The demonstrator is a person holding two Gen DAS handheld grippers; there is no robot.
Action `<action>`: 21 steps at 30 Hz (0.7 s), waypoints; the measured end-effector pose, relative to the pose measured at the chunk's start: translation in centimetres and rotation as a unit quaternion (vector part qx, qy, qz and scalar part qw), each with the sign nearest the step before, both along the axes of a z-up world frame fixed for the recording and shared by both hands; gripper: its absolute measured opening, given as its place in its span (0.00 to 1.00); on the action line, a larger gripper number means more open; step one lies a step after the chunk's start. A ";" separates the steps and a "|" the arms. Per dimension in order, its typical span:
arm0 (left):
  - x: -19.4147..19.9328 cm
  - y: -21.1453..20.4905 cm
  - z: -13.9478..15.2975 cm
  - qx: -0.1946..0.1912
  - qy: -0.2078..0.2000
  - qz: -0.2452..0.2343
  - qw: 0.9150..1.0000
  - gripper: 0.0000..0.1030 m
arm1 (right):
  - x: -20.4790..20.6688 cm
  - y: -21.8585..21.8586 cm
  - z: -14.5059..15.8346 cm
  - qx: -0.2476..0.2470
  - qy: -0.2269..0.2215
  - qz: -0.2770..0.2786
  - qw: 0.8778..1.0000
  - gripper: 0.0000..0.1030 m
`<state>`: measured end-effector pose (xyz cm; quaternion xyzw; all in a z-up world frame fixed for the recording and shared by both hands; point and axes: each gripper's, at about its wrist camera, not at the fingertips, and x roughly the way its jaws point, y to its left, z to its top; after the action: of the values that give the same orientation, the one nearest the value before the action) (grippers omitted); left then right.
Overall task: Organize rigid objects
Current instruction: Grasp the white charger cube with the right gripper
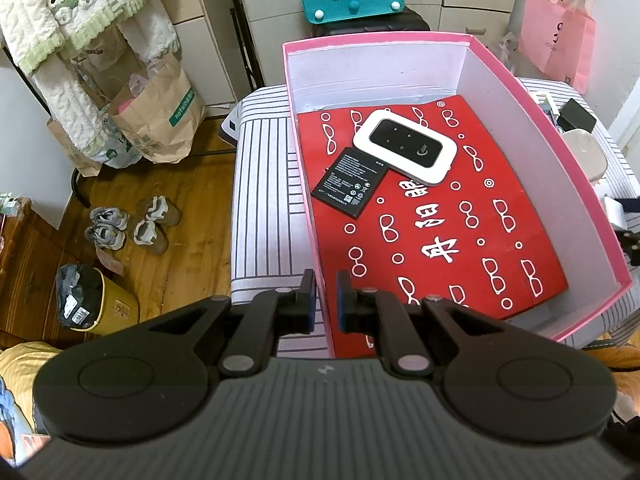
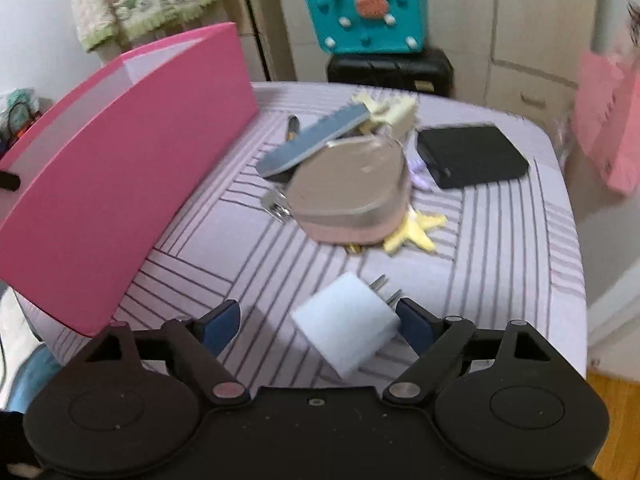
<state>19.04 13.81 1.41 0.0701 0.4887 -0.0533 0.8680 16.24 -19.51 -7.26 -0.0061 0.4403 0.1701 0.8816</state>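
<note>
My left gripper [image 1: 325,300] is shut on the near left wall of the pink box [image 1: 520,92], which stands on the striped table. Inside the box lie a red sheet printed with glasses [image 1: 460,240], a white pocket router [image 1: 404,150] and a black battery [image 1: 354,182]. In the right wrist view my right gripper [image 2: 316,320] is open low over the table, with a white plug charger [image 2: 344,324] lying between its fingers, closer to the right one. The pads do not press on it. The pink box [image 2: 120,184] rises at the left.
Beyond the charger lies a pile: a beige and pink case [image 2: 348,196], a blue flat item [image 2: 312,140], a yellow piece [image 2: 416,232], a metal clip [image 2: 276,204] and a black flat case [image 2: 472,156]. A teal bag [image 2: 368,16] sits on a black suitcase behind. Shoes [image 1: 132,224] and paper bags are on the floor.
</note>
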 end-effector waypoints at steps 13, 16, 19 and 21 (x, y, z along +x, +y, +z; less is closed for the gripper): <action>0.3 0.5 0.2 -0.015 0.014 -0.007 1.000 0.08 | -0.2 -0.6 0.1 -0.039 0.000 -0.092 0.995 0.60; 0.3 0.7 0.2 -0.018 0.015 -0.007 1.000 0.08 | -0.1 -1.4 0.5 -0.016 0.015 -0.109 0.994 0.56; 0.1 0.6 0.1 -0.014 0.010 -0.011 1.000 0.08 | 0.1 -2.2 1.2 0.013 0.028 -0.108 0.994 0.55; 0.1 0.7 0.1 -0.017 0.010 -0.011 1.000 0.08 | 0.0 -1.9 2.0 0.017 0.022 -0.100 0.995 0.55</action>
<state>19.15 14.52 1.46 0.0601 0.4959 -0.0719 0.8633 16.26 -21.43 -5.25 0.0570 0.4554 0.0889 0.8840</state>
